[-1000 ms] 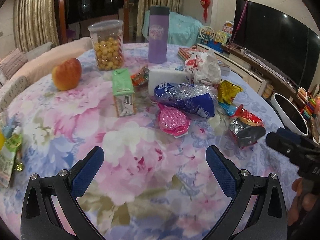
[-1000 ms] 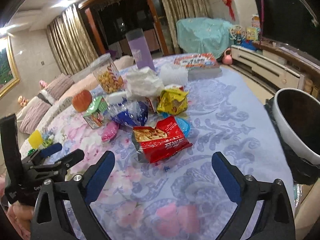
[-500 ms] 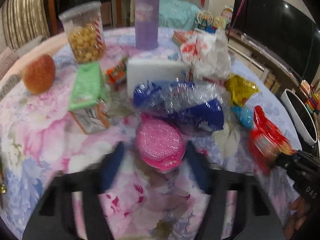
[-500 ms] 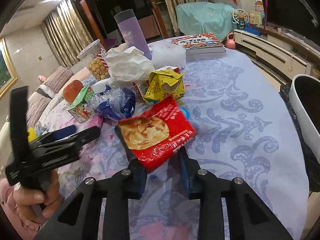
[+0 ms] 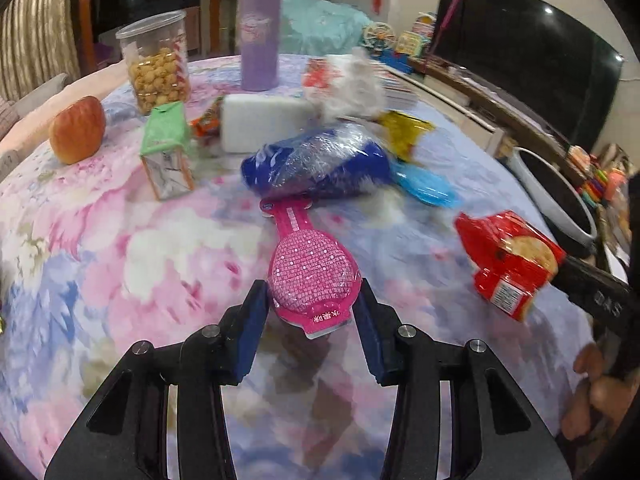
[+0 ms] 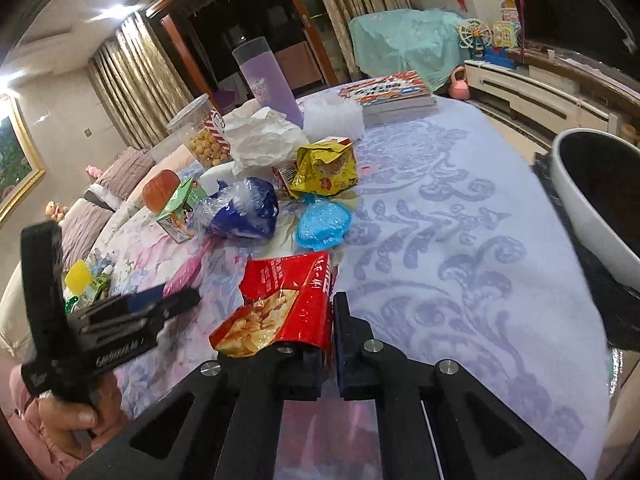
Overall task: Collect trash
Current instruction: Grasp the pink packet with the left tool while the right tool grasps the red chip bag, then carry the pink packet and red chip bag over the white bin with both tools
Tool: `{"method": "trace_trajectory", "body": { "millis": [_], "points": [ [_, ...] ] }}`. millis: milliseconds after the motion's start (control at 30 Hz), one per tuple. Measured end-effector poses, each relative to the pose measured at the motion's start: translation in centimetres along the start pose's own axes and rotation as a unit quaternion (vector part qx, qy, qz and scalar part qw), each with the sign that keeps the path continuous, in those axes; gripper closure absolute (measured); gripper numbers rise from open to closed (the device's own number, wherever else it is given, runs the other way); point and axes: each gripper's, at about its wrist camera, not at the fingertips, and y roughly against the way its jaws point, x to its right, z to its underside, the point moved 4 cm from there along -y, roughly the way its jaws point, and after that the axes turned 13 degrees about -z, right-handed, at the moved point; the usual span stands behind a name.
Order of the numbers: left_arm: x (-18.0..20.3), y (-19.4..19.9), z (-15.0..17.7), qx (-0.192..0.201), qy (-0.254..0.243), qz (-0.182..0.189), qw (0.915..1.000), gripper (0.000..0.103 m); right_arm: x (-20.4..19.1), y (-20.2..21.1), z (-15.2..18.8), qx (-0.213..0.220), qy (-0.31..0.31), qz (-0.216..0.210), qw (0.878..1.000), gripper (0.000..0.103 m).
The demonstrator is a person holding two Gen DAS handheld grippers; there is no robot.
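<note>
The left gripper (image 5: pixel 310 304) clamps the pink blister pack (image 5: pixel 312 276), just in front of the blue plastic bag (image 5: pixel 320 164). The right gripper (image 6: pixel 330 336) pinches the red chip bag (image 6: pixel 284 304), right of that blue bag, near the white bin (image 6: pixel 592 200).

Round table w/ floral cloth (image 5: pixel 120 240): apple (image 5: pixel 78 130), snack jar (image 5: pixel 156 66), purple tumbler (image 5: pixel 259 34), blue bag (image 5: pixel 320 164), books (image 6: pixel 394 94).

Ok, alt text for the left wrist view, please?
The left gripper, just closed, clamps a pink plastic package on a floral tablecloth. At right, the right gripper holds a red chip bag near a white bin; a blue wrapper, green carton and apple lie behind.
</note>
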Motion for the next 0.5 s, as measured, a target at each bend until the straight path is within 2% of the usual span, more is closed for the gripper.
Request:
{"method": "trace_trajectory", "body": {
  "millis": [300,500],
  "points": [
    [5.4,4.1,-0.4,0.038,-0.039,0.062,0.9966,0.061,1.1,4.4,0.5,0.036,-0.021,0.015,0.999,0.099],
    [9.0,5.5,-0.7,0.049,-0.067,0.084,0.9930,0.061,2.9,7.5,0.6,0.062,-0.038,0.029,0.997,0.099]
  ]
}}
